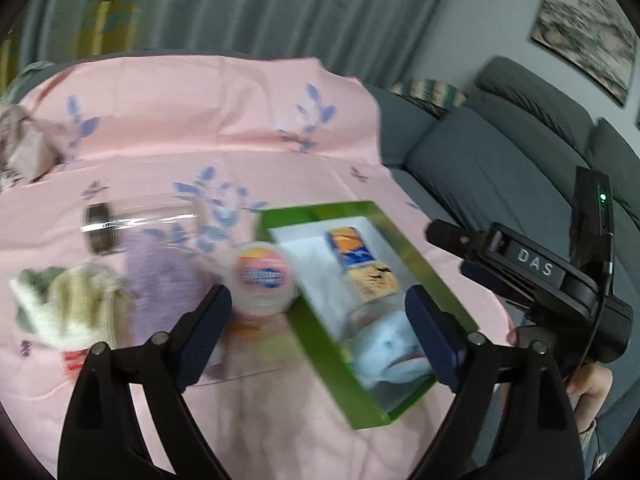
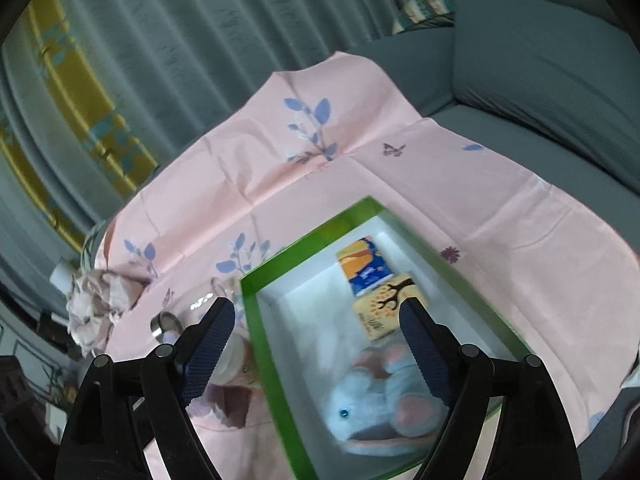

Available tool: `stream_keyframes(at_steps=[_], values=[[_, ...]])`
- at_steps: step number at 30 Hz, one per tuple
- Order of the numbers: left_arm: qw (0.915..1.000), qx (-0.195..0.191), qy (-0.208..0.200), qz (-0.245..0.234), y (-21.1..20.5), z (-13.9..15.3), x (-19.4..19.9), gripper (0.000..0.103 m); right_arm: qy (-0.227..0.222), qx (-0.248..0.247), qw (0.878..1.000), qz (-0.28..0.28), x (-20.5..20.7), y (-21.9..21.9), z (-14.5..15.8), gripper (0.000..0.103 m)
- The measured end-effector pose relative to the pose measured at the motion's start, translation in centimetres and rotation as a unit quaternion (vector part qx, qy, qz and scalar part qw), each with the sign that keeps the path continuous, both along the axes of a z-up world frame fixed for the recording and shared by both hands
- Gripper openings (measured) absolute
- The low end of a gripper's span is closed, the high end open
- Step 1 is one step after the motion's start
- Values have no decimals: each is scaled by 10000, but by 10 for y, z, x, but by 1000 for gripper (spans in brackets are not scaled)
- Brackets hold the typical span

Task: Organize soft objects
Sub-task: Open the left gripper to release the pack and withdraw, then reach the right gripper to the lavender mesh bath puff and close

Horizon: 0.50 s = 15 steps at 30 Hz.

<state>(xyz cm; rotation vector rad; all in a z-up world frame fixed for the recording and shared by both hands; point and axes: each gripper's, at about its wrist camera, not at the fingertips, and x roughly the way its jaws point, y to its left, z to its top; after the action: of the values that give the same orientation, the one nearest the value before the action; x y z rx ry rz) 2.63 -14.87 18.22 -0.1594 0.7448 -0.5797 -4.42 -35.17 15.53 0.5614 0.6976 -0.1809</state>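
Left hand-held gripper (image 1: 318,336): jaws spread wide, nothing between them. It hangs above the pink leaf-printed cloth (image 1: 208,120) covering the tabletop. Just ahead of its left finger lies a round tub with a pink-and-blue label (image 1: 262,280); its right finger overlaps the near end of the green-rimmed rectangular box with a white interior (image 1: 320,344).

Right hand-held gripper (image 2: 316,340): jaws likewise wide apart and empty, positioned over the same box (image 2: 280,380).

Box contents — a pale blue plush mouse with pink ears (image 2: 376,404) at the near end, a tan tissue pack with a tree print (image 2: 384,304) in the middle, and an orange-and-blue tissue pack (image 2: 362,266) at the far end, touching the tan one.

Left of the tub, on the cloth: a folded lilac towel (image 1: 154,280), then a bundle of cream and green cloths (image 1: 60,304) — both blurred.
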Motion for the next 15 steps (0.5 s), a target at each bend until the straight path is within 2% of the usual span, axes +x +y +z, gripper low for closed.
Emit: stream_keyframes(at_steps=[2, 4, 7, 10, 12, 15], values=[[9998, -52, -6, 186, 21, 2, -4, 91, 2, -90, 9999, 109, 1, 10, 3, 86], [9994, -136, -21, 306, 40, 5, -9, 102, -14, -177, 9996, 202, 1, 21, 7, 88], [9977, -199, -111, 638, 77, 10, -18, 102, -99, -276, 9987, 416, 3, 39, 14, 88], [9952, -33, -126, 973, 107, 6, -23, 102, -142, -258, 9972, 693, 8, 56, 16, 88], [9918, 58, -79, 1271, 132, -2, -25, 102, -103, -219, 9948, 993, 15, 72, 16, 88], [9861, -32, 117, 1656, 168, -21, -24, 102, -63, -209, 9904, 1363, 22, 98, 15, 88]])
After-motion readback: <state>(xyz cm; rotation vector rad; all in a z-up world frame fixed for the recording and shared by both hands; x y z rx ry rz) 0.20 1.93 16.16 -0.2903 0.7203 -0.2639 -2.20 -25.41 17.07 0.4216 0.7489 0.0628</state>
